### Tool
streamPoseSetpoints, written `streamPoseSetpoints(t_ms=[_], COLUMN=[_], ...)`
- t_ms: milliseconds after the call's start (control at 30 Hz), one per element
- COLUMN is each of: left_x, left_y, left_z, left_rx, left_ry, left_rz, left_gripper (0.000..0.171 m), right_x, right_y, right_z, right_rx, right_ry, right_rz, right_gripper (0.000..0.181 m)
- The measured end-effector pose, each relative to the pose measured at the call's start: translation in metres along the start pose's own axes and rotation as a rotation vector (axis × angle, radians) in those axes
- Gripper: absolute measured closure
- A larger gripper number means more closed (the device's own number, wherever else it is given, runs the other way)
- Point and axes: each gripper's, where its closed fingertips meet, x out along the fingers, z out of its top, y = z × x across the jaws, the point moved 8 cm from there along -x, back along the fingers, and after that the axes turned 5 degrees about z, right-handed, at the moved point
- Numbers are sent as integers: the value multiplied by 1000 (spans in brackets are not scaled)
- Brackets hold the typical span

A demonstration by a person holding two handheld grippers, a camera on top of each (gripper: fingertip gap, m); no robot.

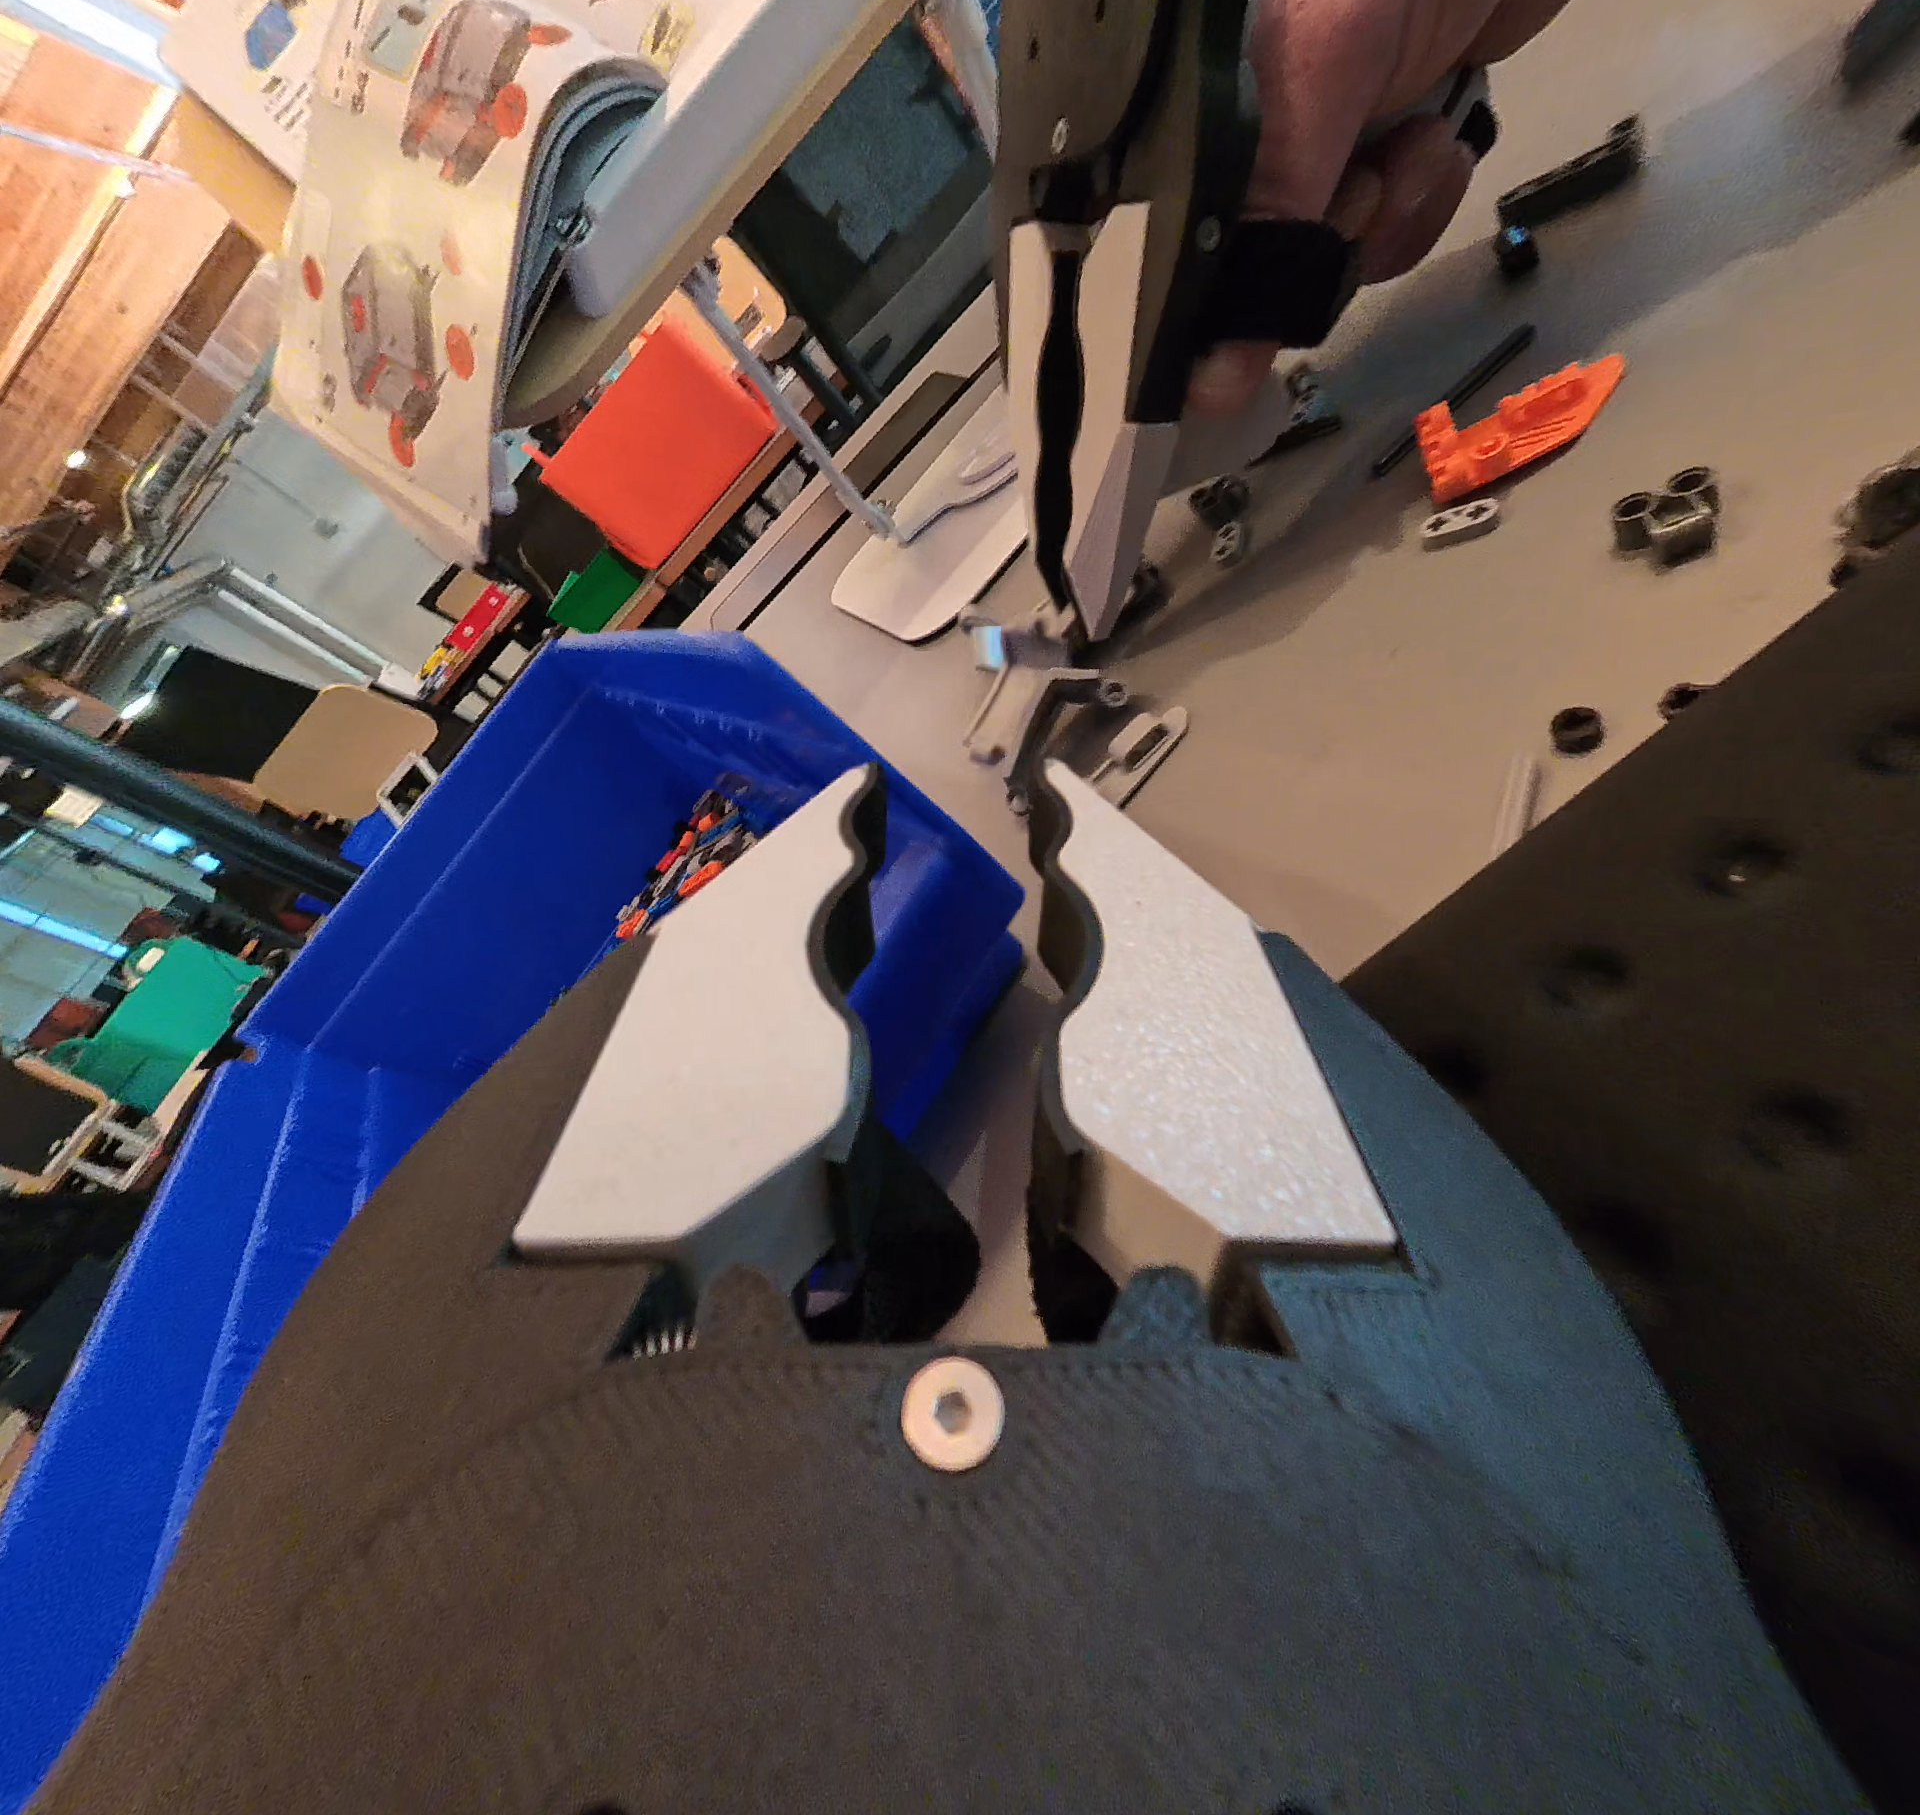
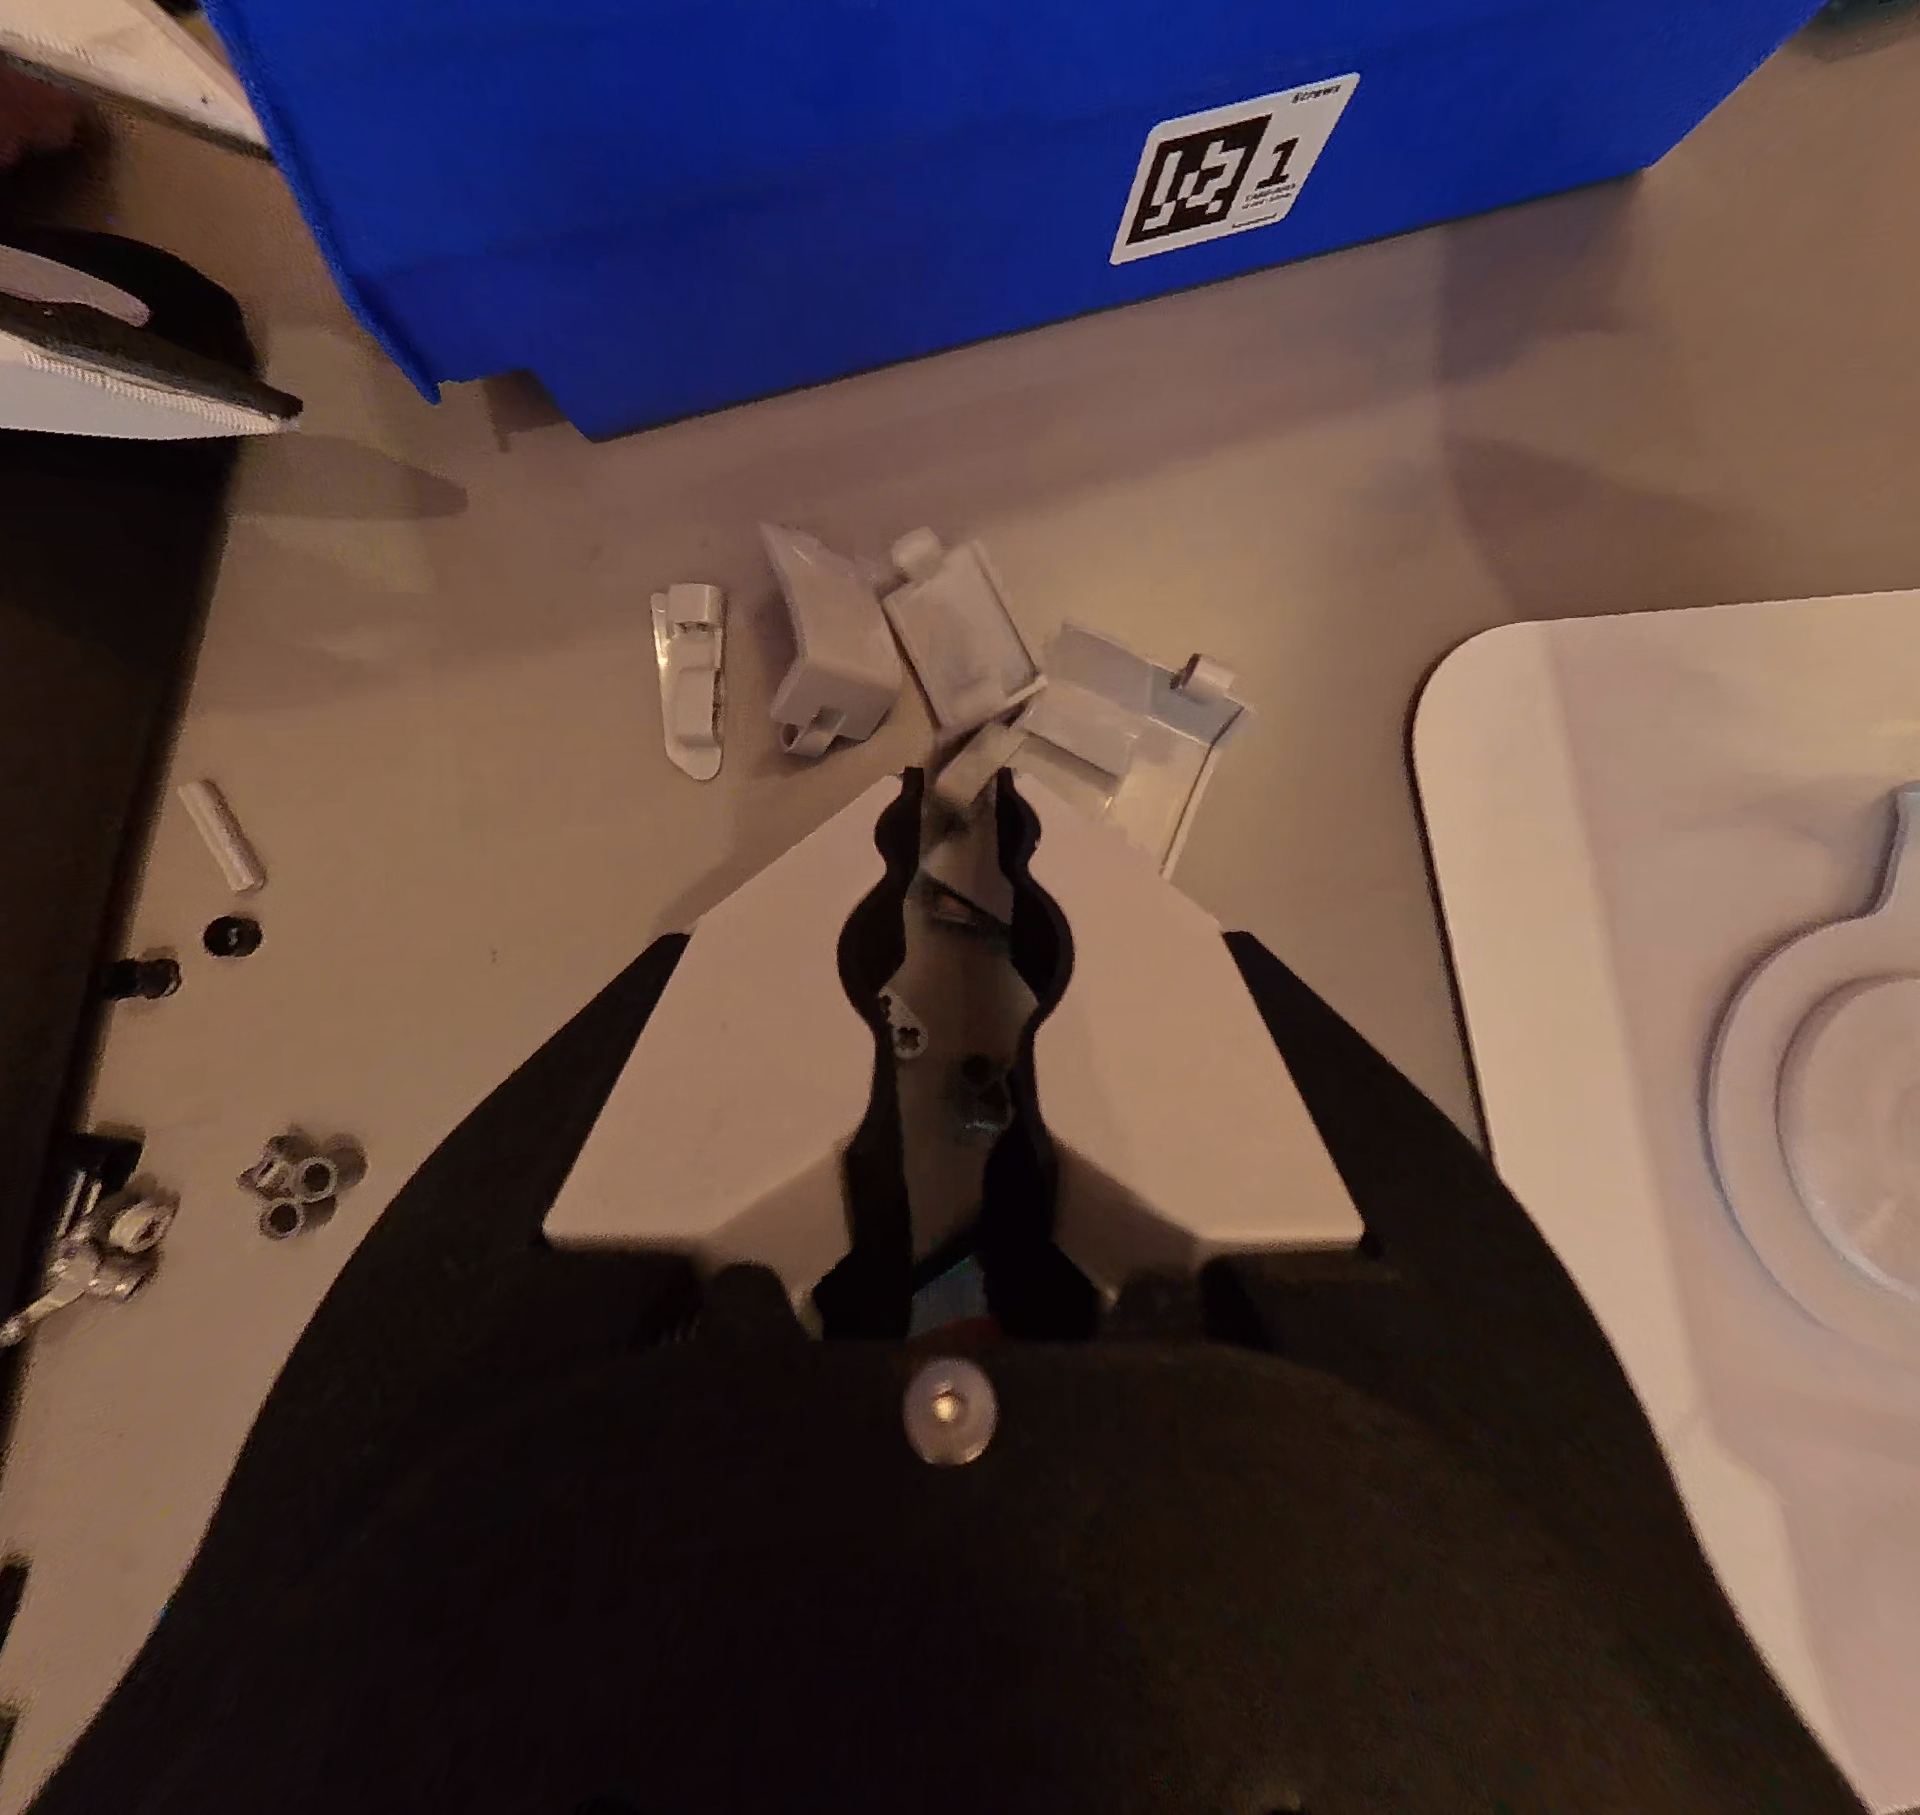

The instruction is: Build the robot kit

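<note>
Here, right tongs (image 2: 958, 789): pinched on a small grey plastic piece (image 2: 977, 757), light, stiff, slippery.
Left tongs (image 1: 961, 799): apart, empty, beside the blue bin (image 1: 582, 882).

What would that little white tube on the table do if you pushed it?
The tube looks round and smooth, so it would probably roll sideways on the flat table. It seems small and plastic, so likely light and stiff. Nothing touches it, so a nudge might send it toward the black rings.

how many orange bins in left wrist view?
1. The orange bin sits in the background beyond the table edge, above the blue bin, beside the instruction sheet. Others may be hidden behind that sheet.
</note>
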Motion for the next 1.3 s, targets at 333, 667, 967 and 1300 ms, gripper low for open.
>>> streamPoseSetpoints(t_ms=[333,667,967,1300], left_x=[-8,-7,-3,0], left_y=[1,-5,-9,-8], left_z=[3,3,3,3], left_rx=[-27,15,24,9], left_ry=[-80,-76,-59,-67], left_rz=[-52,-93,-149,-166], left_gripper=[145,148,158,156], right_x=[-22,-18,-10,-2], right_y=[14,53,51,47], right_z=[17,29,21,13], right_rx=[-117,-74,-170,-197], right_ry=[-25,-215,-286,-250], right_rz=[-105,-207,-348,-355], right_gripper=[153,157,164,166])
